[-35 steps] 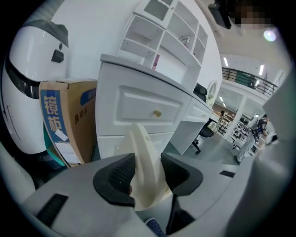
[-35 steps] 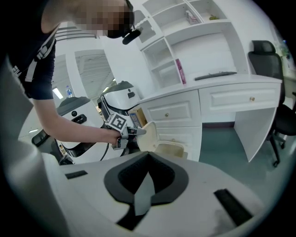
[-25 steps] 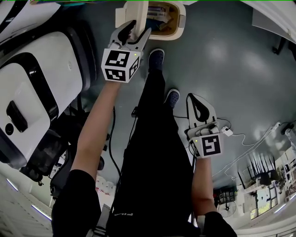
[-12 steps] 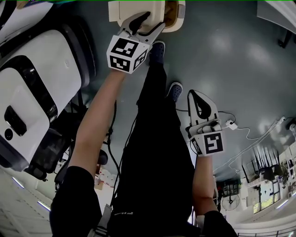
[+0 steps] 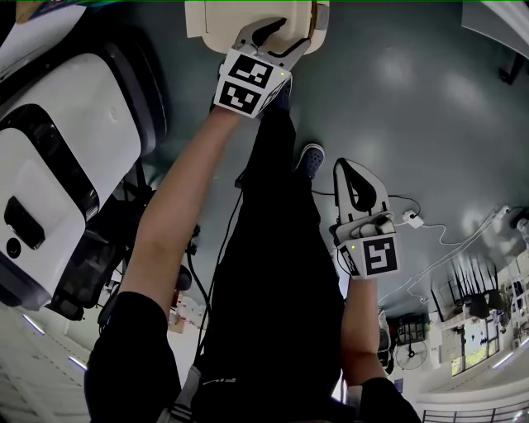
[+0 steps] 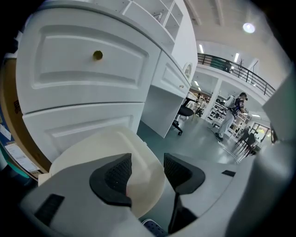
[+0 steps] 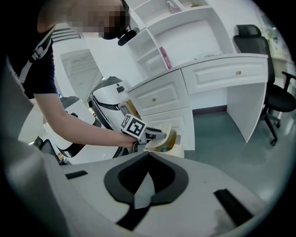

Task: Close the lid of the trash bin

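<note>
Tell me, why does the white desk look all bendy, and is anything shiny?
Left gripper view: the wide lens bows the white desk. Head view: pale glare patches sit on the floor. Right gripper view: the corners go dark and round.

The lid (image 6: 104, 144) looks smooth, matt cream plastic; the floor (image 5: 430, 124) is glossy grey.

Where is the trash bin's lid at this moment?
In the head view the lid is at the top centre, under the left gripper. Its rim lies between that gripper's open jaws, in front of the white drawers.
</note>
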`<state>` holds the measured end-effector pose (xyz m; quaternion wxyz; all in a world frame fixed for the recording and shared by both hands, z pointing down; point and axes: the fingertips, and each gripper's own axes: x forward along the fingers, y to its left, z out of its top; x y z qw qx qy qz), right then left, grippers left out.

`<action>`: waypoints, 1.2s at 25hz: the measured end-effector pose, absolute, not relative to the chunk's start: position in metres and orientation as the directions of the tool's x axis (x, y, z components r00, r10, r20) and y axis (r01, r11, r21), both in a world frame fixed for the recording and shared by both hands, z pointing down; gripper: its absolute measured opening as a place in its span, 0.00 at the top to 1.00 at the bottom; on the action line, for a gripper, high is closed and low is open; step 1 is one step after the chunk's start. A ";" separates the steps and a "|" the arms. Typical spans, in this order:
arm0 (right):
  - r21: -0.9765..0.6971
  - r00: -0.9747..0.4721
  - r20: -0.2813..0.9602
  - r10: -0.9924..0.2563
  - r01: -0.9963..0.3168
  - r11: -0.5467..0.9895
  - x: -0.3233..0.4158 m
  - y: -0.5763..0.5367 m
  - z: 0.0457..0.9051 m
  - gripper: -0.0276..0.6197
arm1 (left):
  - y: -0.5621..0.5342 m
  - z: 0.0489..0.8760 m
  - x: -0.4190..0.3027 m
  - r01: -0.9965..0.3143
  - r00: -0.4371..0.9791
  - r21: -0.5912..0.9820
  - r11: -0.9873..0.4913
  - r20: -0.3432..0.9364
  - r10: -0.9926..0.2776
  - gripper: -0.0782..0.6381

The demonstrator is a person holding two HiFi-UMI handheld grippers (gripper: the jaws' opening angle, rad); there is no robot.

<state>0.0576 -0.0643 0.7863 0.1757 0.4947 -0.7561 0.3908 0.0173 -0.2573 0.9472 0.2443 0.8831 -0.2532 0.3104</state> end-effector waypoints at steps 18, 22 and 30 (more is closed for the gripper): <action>-0.445 -0.448 0.636 -0.628 -0.878 0.176 0.070 -0.069 0.793 0.95 | -0.254 1.013 0.036 -0.620 0.624 0.315 -0.719 0.753 -0.207 0.58; -0.449 -0.456 0.642 -0.616 -0.875 0.179 0.070 -0.064 0.795 0.95 | -0.253 1.014 0.035 -0.628 0.629 0.338 -0.700 0.750 -0.202 0.58; -0.445 -0.452 0.641 -0.620 -0.877 0.179 0.075 -0.069 0.794 0.95 | -0.257 1.020 0.034 -0.643 0.608 0.317 -0.697 0.765 -0.213 0.63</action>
